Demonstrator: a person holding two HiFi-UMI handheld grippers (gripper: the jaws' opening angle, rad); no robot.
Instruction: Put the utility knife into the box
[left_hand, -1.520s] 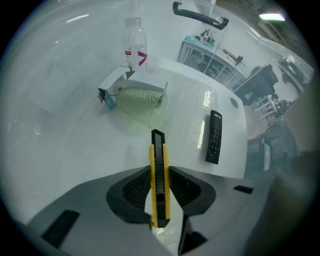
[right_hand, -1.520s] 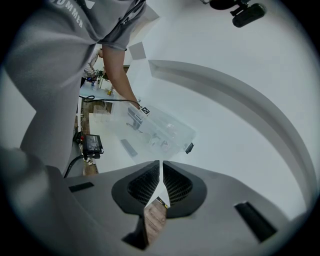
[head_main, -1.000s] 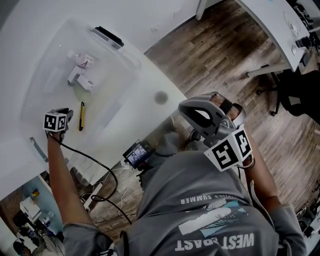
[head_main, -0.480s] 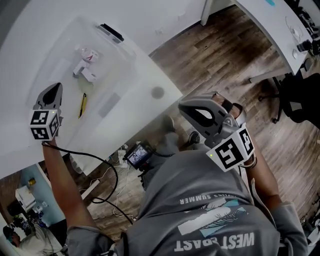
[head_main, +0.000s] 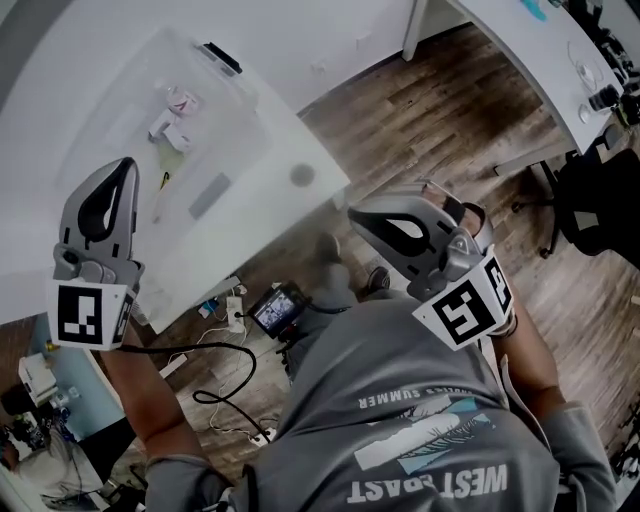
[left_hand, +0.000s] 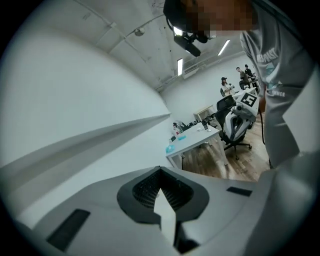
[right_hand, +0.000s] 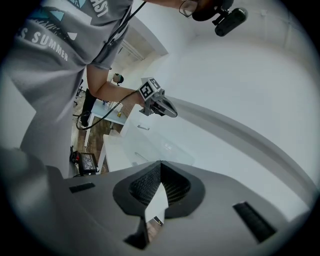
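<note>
Left gripper (head_main: 125, 166) was down by the utility knife (head_main: 161, 183) a second ago; now it is lifted clear of the table (head_main: 50, 120), tongs pressed together with nothing between them. The knife hasn't gone with it: it lies flat inside the clear box (head_main: 262, 128), near the edge closest to the person, apart from the small white items (head_main: 170, 118) further in. Right gripper (head_main: 352, 214) sits by the person's chest, well away from the box, tongs also pressed together and empty. Judging by this, the knife is dropped off, the placement looks done, and both hands are pulling back.
</note>
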